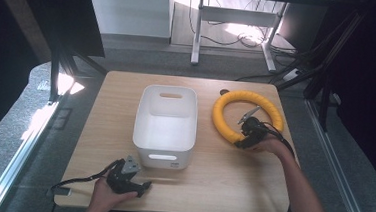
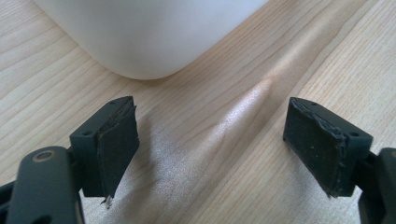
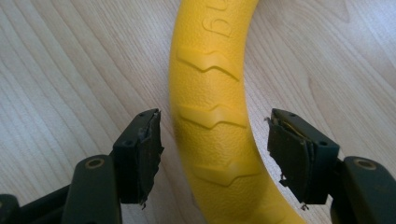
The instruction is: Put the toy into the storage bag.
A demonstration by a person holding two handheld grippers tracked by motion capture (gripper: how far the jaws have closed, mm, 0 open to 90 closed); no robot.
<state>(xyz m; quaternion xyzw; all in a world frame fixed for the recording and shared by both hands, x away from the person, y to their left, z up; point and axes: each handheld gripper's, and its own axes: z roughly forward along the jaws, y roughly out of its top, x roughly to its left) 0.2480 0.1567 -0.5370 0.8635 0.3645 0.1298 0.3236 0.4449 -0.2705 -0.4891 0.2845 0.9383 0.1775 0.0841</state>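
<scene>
My right gripper [image 3: 212, 140] straddles the yellow textured rubber ring [image 3: 212, 88], fingers apart, not touching. Left gripper [image 2: 210, 144] fingers wide. Pale wooden tabletop [image 1: 231, 179], grey carpet.

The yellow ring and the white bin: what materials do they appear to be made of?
Yellow ring: probably rubber or soft plastic, matte; its skin is grained like leather, with raised zigzag ridges. White bin: likely hard plastic, smooth and slightly glossy, with moulded handle slots and rounded corners.

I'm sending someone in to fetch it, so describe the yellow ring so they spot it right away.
On the wooden table, look right of the white bin. The yellow ring lies flat there, its near side between the open jaws of the right gripper. It is the one bright yellow thing, ridged with zigzag grips.
</scene>
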